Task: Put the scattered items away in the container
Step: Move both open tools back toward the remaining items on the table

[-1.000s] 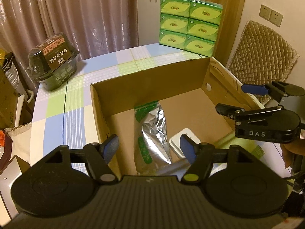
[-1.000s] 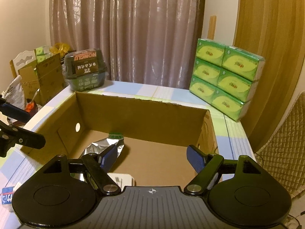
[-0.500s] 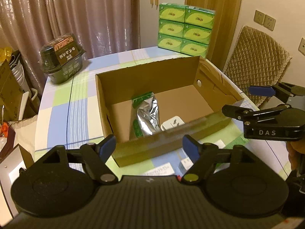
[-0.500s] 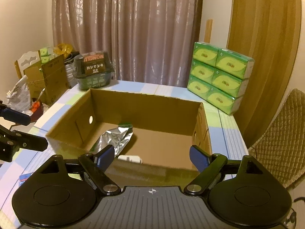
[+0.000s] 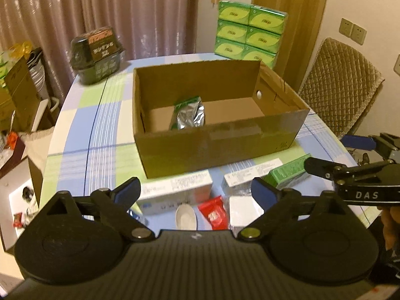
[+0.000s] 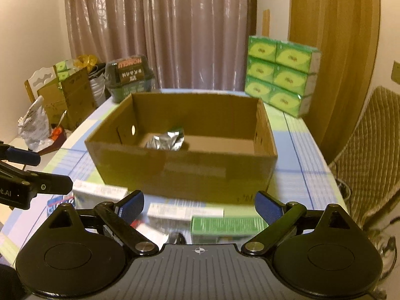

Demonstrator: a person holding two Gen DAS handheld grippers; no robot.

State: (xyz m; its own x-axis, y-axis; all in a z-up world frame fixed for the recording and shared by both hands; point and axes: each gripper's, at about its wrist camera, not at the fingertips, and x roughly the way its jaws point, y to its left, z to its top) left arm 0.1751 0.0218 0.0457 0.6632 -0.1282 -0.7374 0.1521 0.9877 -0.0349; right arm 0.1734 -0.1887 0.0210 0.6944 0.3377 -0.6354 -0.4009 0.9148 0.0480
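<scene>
Both the left gripper (image 5: 195,191) and right gripper (image 6: 199,205) have just been opening, fingers spread with nothing between them. The brown open-topped cardboard box (image 5: 220,147) sits mid-bench; a white carton (image 5: 175,195), green carton (image 6: 225,226) and red sachet (image 5: 213,213) lie along its near side.

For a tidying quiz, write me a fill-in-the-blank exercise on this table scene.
1. The silver foil pouch lies inside the ____ box.
2. The wrapped candy beside the white spoon is ____.
3. The stacked tissue packs behind the box are ____.
4. Both the left gripper and the right gripper hold ____.

Missing words: cardboard; red; green; nothing
</scene>
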